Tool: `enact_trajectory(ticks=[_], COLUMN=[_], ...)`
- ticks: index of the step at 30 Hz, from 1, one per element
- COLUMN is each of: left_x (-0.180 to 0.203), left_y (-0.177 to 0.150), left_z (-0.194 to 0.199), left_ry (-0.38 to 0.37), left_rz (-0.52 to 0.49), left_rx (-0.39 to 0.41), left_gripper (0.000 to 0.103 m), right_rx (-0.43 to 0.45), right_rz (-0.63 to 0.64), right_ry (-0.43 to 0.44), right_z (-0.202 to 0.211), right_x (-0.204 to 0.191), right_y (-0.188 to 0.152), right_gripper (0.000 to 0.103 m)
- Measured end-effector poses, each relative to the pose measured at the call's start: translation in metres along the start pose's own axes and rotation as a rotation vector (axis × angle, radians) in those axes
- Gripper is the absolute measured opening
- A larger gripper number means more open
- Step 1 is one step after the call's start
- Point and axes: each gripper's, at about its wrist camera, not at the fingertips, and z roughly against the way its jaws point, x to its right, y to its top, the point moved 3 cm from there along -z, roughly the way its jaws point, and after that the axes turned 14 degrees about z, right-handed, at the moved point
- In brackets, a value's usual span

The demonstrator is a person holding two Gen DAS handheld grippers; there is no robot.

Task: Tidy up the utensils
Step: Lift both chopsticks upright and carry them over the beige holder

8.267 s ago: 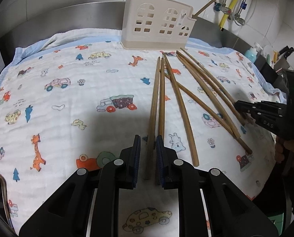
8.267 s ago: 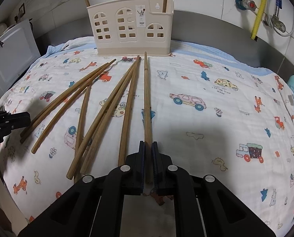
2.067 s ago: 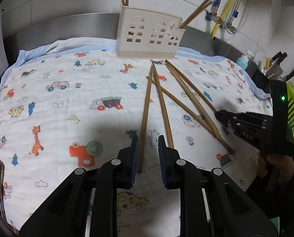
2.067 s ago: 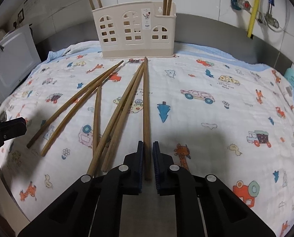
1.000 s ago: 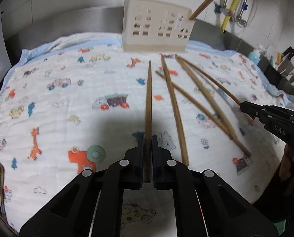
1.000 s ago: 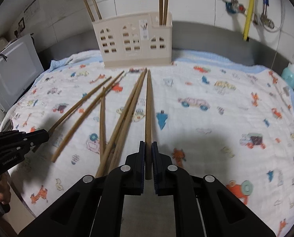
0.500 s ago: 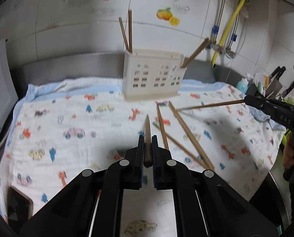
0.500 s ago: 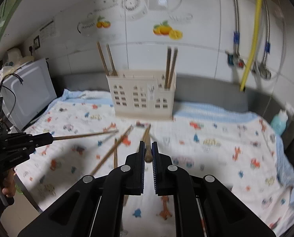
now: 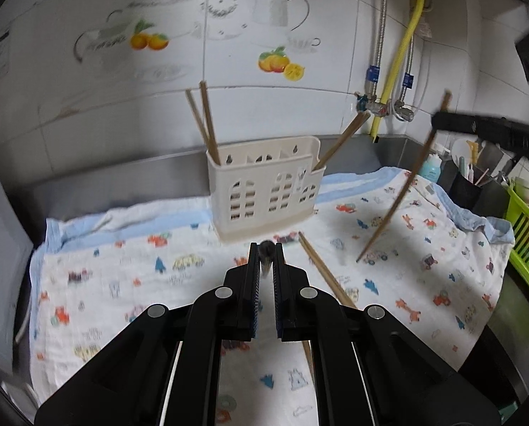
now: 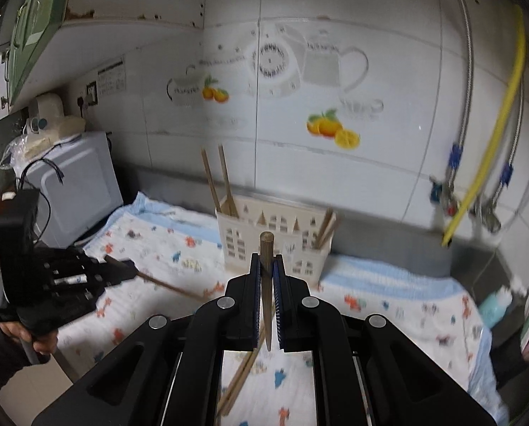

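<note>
Four brown wooden chopsticks (image 9: 207, 124) are stored in the cream perforated plastic utensil holder (image 9: 264, 191); one more is clamped in each of the left gripper (image 9: 265, 273) and right gripper (image 10: 266, 284), jaws closed; others (image 9: 326, 277) are left on the cartoon-printed cloth (image 9: 122, 277) over the desk.

This is a home kitchen, with white wall tiles (image 10: 335, 71) showing fruit and teapots, water pipes (image 9: 378, 71), a microwave (image 10: 76, 191) and a chopstick holder (image 9: 264, 191).
</note>
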Motion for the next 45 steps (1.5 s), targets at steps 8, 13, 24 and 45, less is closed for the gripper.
enact_trajectory(ticks=[8,13,24,45], left_x=[0.004,0.010,0.035,0.083], left_y=[0.022,0.038,0.079,0.191], left_z=[-0.008,-0.006,0.004,0.008], left_ry=[-0.017,-0.033,-0.064,-0.020], left_rz=[-0.009,-0.022,-0.067,-0.153], left_rx=[0.008,0.031,0.110,0.397], left_gripper=[0.006,0.006,0.005,0.005], right_rx=[0.043,0.076,0.102,-0.003], right_rz=[0.029,0.014,-0.028,-0.043], right_ry=[-0.028,-0.059,-0.146,-0.108], right_z=[-0.006,-0.011,-0.049,-0.127], right_x=[0.014,0.029,0.064,0.072], right_y=[0.050,0.075,0.103,0.064], right_gripper=[0.007,0.007,0.007,0.007])
